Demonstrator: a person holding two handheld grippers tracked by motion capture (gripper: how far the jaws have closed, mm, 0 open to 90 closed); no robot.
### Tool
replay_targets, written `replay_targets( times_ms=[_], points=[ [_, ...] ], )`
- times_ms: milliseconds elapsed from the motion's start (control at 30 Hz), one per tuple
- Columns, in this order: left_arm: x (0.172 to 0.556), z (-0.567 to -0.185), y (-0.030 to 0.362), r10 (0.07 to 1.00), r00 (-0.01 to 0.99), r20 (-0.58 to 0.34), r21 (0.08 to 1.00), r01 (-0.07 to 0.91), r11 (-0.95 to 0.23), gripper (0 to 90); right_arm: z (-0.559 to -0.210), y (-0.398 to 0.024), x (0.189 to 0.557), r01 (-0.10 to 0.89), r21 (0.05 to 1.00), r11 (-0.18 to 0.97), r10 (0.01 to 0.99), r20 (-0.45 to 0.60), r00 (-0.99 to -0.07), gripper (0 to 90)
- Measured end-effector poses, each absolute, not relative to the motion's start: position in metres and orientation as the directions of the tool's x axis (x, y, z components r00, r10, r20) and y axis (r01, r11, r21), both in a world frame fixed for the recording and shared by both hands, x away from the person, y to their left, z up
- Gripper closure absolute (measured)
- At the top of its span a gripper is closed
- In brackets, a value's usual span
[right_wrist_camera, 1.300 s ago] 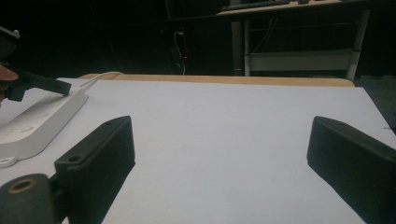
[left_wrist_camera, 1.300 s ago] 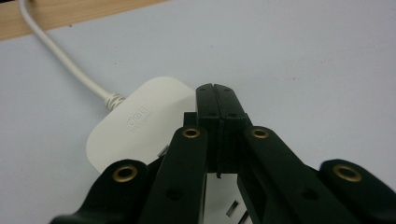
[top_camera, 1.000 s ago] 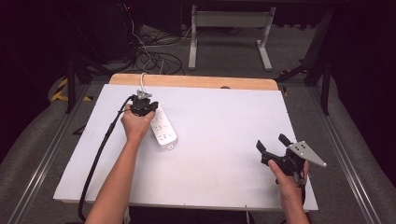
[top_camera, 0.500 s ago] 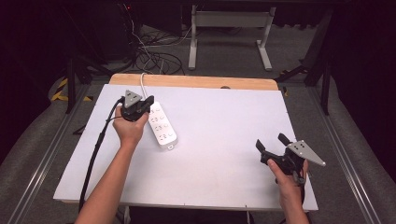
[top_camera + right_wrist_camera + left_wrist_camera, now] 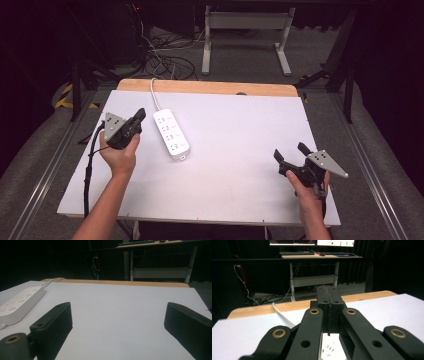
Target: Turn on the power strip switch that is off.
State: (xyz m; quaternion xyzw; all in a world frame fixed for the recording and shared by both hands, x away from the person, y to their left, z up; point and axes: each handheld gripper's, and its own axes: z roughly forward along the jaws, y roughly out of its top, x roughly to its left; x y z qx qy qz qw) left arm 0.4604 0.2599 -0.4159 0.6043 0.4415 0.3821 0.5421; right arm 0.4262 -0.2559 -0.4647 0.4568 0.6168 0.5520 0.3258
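Note:
A white power strip (image 5: 171,134) lies on the white table top (image 5: 240,120), left of centre, and its white cable (image 5: 154,94) runs off over the far edge. My left gripper (image 5: 139,115) is held just left of the strip, apart from it, jaws shut with nothing between them. In the left gripper view the shut jaws (image 5: 328,293) point over the strip (image 5: 328,348) toward the far edge. My right gripper (image 5: 290,151) hovers open near the front right corner. In the right gripper view its jaws (image 5: 118,312) stand wide apart, the power strip (image 5: 20,302) far to the left.
A wooden strip (image 5: 210,87) borders the table's far edge. Beyond it are floor cables (image 5: 165,62) and a desk frame (image 5: 245,35). Metal rails (image 5: 50,150) run along both sides of the table.
My left gripper has drawn back from the far end of the power strip, moving left and toward the person. The right gripper has held still.

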Motion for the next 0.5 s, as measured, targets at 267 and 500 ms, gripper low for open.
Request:
replay_targets(
  times_ms=[267,500],
  points=[
    [0.4495,-0.4202,0.2681,0.96,0.278,-0.022,0.996,0.086,-0.002,89.9,-0.4624,-0.2537,0.4265,0.195,0.981,-0.017,0.923,0.09,-0.373,8.6],
    [0.4493,-0.4203,0.2654,0.965,0.262,-0.007,0.997,0.071,-0.012,89.9,-0.4635,-0.2564,0.4254,0.198,0.98,-0.02,0.923,0.094,-0.372,8.6]
  ],
)
